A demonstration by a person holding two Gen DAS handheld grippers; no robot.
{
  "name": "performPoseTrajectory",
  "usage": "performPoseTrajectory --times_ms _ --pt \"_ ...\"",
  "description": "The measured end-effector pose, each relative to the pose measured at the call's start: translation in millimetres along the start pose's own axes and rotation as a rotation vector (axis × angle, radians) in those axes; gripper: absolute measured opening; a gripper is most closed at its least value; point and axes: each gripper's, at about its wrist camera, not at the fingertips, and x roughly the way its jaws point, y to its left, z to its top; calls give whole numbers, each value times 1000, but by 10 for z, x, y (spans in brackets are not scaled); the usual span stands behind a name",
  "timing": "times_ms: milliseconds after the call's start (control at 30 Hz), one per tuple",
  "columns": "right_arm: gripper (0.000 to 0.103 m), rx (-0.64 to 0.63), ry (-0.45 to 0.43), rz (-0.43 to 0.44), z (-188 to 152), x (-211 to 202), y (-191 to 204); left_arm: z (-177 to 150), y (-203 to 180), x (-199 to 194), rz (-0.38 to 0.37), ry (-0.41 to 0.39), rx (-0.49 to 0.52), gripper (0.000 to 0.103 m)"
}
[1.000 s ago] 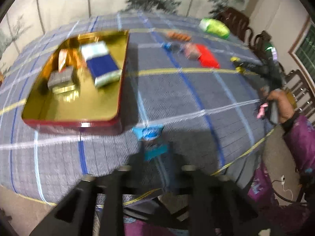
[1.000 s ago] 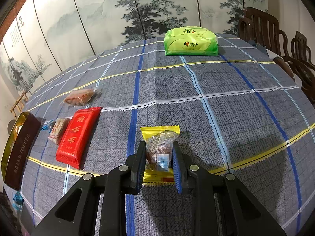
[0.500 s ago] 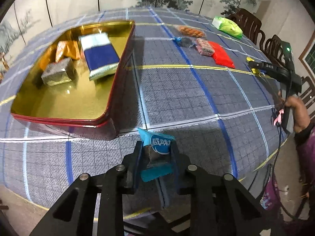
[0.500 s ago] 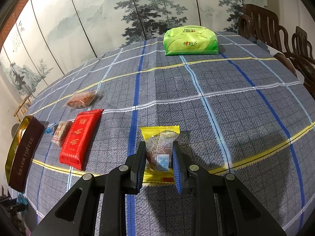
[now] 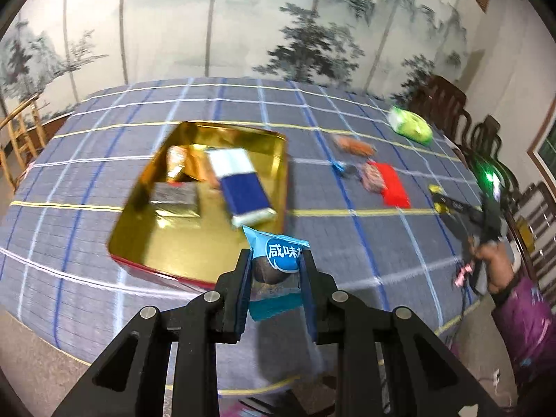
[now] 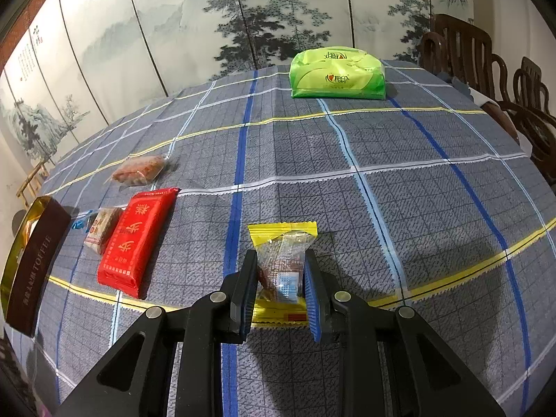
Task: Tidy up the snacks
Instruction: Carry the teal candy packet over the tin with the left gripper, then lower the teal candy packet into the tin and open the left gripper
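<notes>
Pinching a blue snack packet (image 5: 278, 260) in our left gripper (image 5: 276, 271), we are hovering just short of the gold tin (image 5: 194, 246) holding a blue-and-white bar (image 5: 239, 184) and foil packets (image 5: 175, 196); our right gripper (image 6: 280, 276) is clamping a yellow-edged snack (image 6: 282, 264).

Indoor light is dim and even. The left wrist view is smeared by motion blur, with glare on the gold tin (image 5: 166, 260) ahead-left. Both fisheye views bend at dark edges; the right one is sharp.

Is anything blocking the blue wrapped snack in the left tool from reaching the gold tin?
Nothing visible does. The blue wrapped snack hangs above the gold tin's near rim, with bare floor below.
</notes>
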Motion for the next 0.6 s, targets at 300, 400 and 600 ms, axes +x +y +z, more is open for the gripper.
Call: performPoseTrajectory --times_ms 300,400,600 --pt "26 -1 0 -3 -2 2 7 149 363 267 105 7 -6 23" --pt "26 -1 0 -3 -1 3 8 167 420 386 159 8 12 23" --pt "26 -3 0 -7 -3 9 17 193 548 541 205 15 10 23"
